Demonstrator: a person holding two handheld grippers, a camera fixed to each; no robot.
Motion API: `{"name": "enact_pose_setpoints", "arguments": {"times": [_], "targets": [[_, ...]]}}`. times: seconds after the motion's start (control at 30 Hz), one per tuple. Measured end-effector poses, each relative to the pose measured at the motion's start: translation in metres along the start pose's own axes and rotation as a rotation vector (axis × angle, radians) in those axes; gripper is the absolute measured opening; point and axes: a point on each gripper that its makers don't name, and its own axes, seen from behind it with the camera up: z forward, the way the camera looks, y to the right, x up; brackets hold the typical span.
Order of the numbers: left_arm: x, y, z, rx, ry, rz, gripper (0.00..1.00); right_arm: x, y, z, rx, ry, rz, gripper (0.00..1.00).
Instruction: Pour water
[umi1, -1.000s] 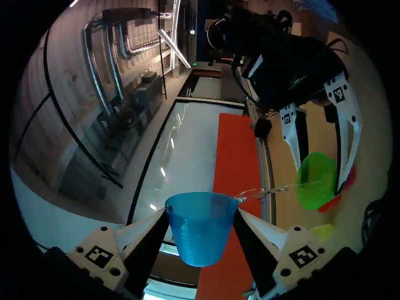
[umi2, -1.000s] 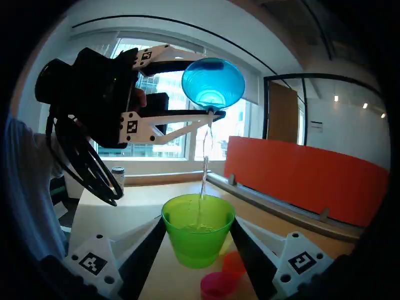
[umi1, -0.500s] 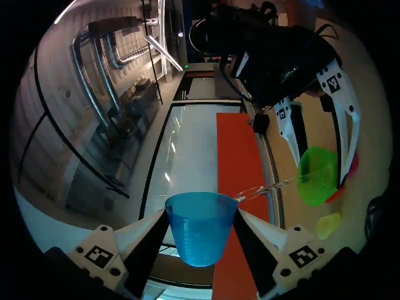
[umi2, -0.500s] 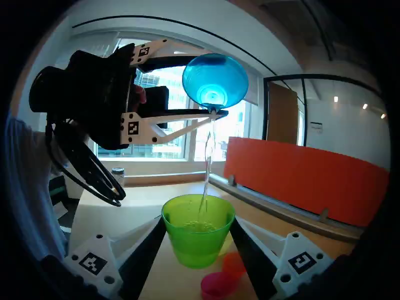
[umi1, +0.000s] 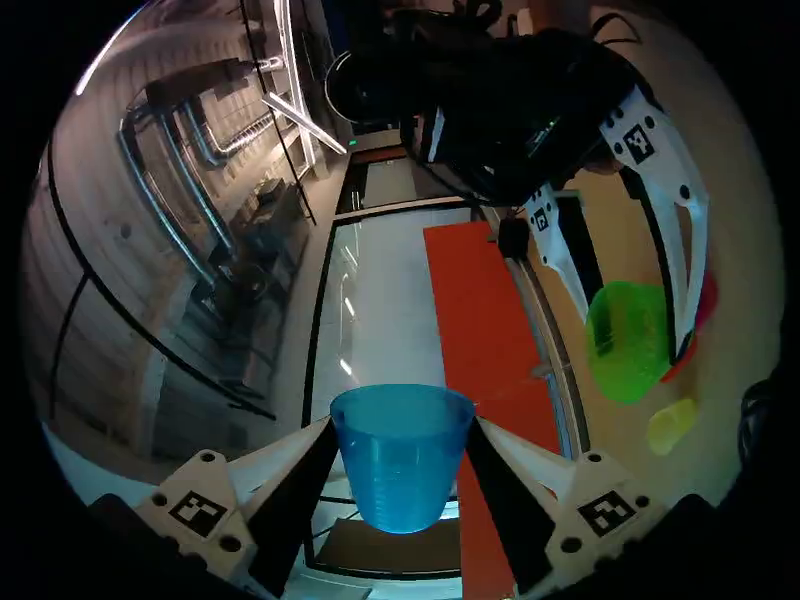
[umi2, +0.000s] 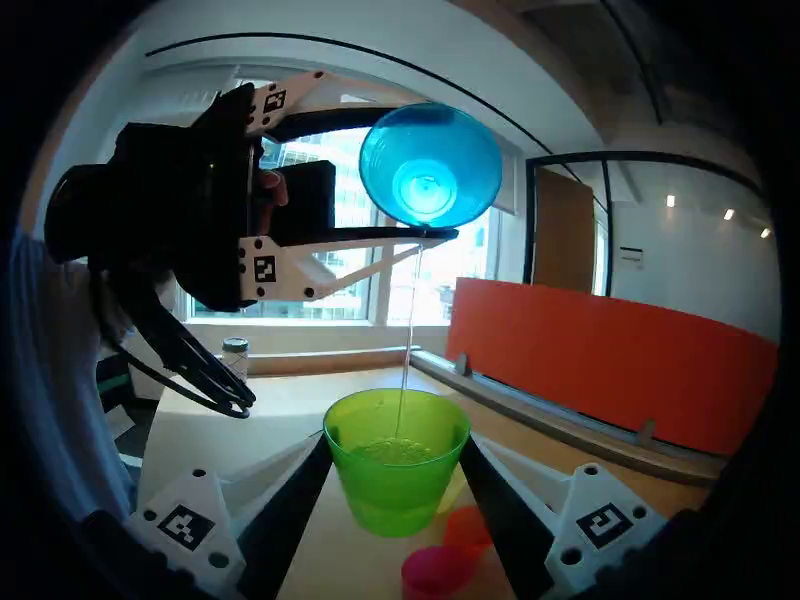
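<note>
One thin thread of water (umi2: 408, 330), down from a fuller stream, into green cup (umi2: 396, 470); blue cup (umi2: 430, 165) above it tipped further, judged nearly emptied. Pinching: left claw (umi1: 402, 432) on blue cup, right claw (umi2: 396, 445) on green cup.

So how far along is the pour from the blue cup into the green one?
Done: the green cup, held by the right gripper, already has water in it. In hand: the left gripper tips the blue cup above it, and a thin stream falls into the green cup. Left: probably little; let the trickle end, then right the blue cup.
</note>
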Motion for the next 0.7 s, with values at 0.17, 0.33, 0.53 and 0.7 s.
{"name": "enact_pose_setpoints", "arguments": {"times": [0.17,0.33,0.53,0.7], "targets": [[0.0026,0.0005,0.0005,0.004,0.003,0.025,0.86,-0.0001,0.0004,-0.0009,-0.003,0.001,0.000,0.90],[0.0025,0.0000,0.0010,0.012,0.006,0.006,0.86,-0.0009,0.0021,-0.0013,-0.007,0.001,0.003,0.90],[0.0017,0.0011,0.0013,0.021,0.021,-0.091,0.86,-0.0033,0.0057,-0.0011,-0.013,0.001,0.007,0.89],[-0.0022,0.0009,0.0027,0.034,0.027,-0.216,0.86,-0.0041,0.0087,-0.0013,-0.020,0.001,0.010,0.89]]}}
